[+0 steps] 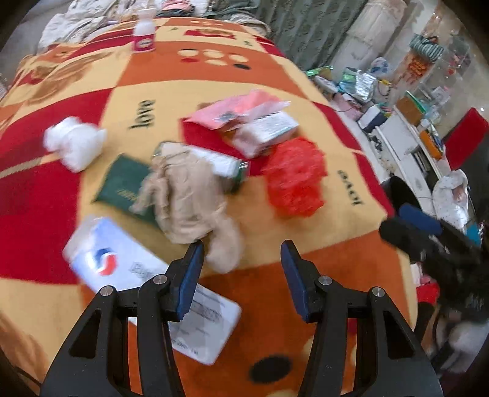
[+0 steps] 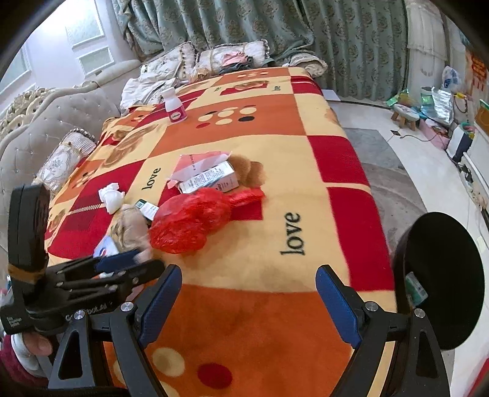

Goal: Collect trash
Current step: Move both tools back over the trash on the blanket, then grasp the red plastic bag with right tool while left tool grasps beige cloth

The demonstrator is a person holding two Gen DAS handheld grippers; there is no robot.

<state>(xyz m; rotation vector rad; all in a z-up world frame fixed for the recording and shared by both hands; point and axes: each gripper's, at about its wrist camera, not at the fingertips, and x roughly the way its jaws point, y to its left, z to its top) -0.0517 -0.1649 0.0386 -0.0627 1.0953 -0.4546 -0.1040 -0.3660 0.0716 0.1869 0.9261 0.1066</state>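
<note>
Both grippers, left (image 1: pixel 243 253) and right (image 2: pixel 249 281), hang apart and empty; I have one carton in the bin (image 2: pixel 452 281), lower right, litter (image 2: pixel 189 226) still mid-frame.

Red, orange and cream checks cover a blanket (image 2: pixel 275 146) printed with black "love" lettering.
On it lie a bright red plastic bag (image 2: pixel 189 226), a white crumpled tissue (image 1: pixel 75 142), a dark green booklet (image 1: pixel 122 186), a beige cloth (image 1: pixel 189 195) and a white bottle (image 2: pixel 174 105) with a pink label; behind hang grey-green patterned curtains (image 2: pixel 275 27).
</note>
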